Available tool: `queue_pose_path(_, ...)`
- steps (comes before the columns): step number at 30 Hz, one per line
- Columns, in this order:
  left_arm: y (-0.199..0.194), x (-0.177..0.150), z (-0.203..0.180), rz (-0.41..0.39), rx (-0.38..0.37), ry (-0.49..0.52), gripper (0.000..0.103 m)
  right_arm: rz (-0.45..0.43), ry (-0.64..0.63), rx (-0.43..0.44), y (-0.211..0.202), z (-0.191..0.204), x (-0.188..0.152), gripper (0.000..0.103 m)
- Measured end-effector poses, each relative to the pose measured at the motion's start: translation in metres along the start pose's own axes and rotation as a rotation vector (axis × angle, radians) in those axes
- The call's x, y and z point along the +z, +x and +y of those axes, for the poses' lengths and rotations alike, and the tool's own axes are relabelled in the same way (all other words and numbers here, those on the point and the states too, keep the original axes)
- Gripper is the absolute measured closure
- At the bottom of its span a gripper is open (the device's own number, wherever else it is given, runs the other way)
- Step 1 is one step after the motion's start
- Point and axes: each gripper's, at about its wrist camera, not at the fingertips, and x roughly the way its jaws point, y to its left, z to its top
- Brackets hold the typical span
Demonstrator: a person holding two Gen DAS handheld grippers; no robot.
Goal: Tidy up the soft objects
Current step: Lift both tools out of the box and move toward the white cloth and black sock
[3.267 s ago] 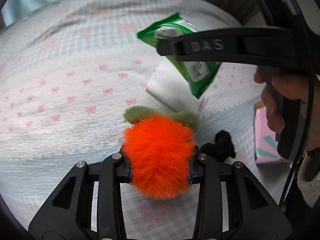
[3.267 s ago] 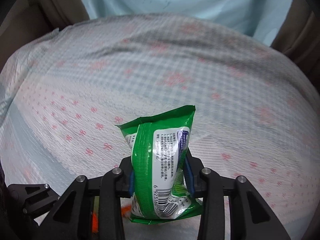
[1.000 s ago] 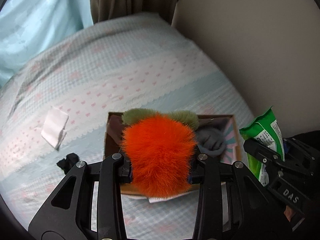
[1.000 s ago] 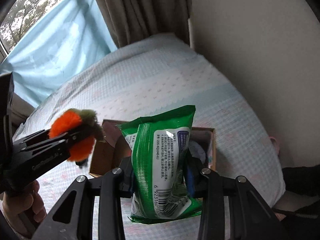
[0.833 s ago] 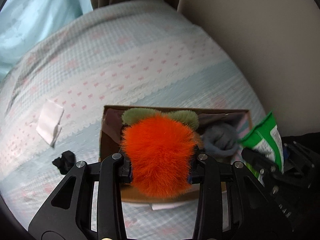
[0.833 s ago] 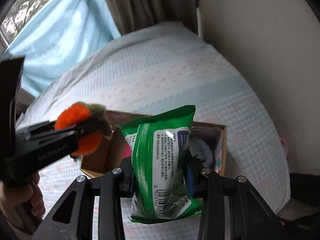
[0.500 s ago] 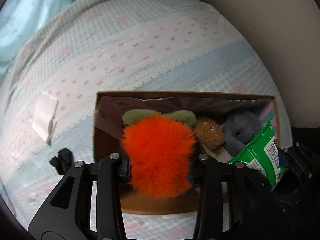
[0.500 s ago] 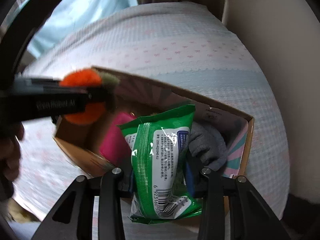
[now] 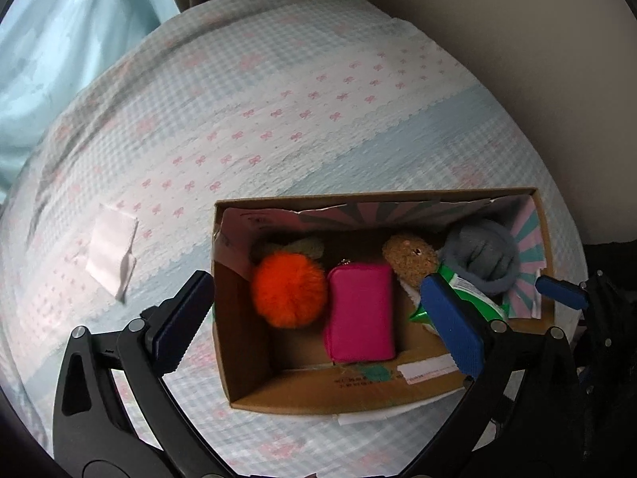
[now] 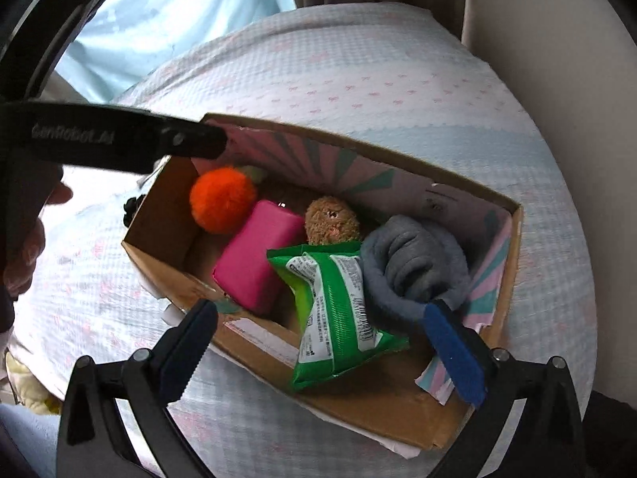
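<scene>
An open cardboard box [image 9: 247, 358] [image 10: 159, 215] sits on the bed. Inside lie an orange fluffy ball [image 9: 288, 288] [image 10: 221, 199], a pink pouch [image 9: 360, 312] [image 10: 254, 267], a brown plush [image 9: 410, 259] [image 10: 332, 221], a grey cloth [image 9: 481, 255] [image 10: 414, 259] and a green wipes pack [image 9: 473, 296] [image 10: 334, 310]. My left gripper [image 9: 316, 281] hovers over the box, its jaws opening, with the orange ball lying loose below. My right gripper [image 10: 320, 310] hangs over the pack, its jaws opening too; neither pad touches the pack.
A folded white tissue [image 9: 111, 255] lies on the patterned bedspread [image 9: 278, 91] left of the box. A beige wall [image 9: 517, 59] runs close along the box's right side. A small black item [image 10: 129, 207] lies by the box's left end. A hand [image 10: 24, 247] holds the left gripper.
Both grippers have sunk toward the box and spread their jaws. The orange ball and the green pack have left the pads and now lie in the box.
</scene>
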Motion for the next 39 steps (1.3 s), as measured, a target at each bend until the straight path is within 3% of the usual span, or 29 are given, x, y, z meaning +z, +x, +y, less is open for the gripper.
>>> queue_pose_path(7,-0.038,-0.008,0.006,-0.072,-0.025,-0.002,0.000,-0.066,-0.006,-0.046,-0.032,0.010,0.010,0.000)
queue_pose_path(19,-0.157,-0.042,0.039,-0.264,-0.056,-0.005,0.000,-0.211,0.037,-0.165,-0.130,0.052,0.015,0.000)
queue_pose_path(30,-0.264,-0.106,0.095,-0.413,-0.068,0.011,0.000,-0.357,0.317,-0.199,-0.229,0.110,0.002,0.000)
queue_pose_path(39,-0.324,-0.162,0.144,-0.527,-0.068,0.066,0.000,-0.491,0.370,-0.303,-0.283,0.183,-0.021,0.000)
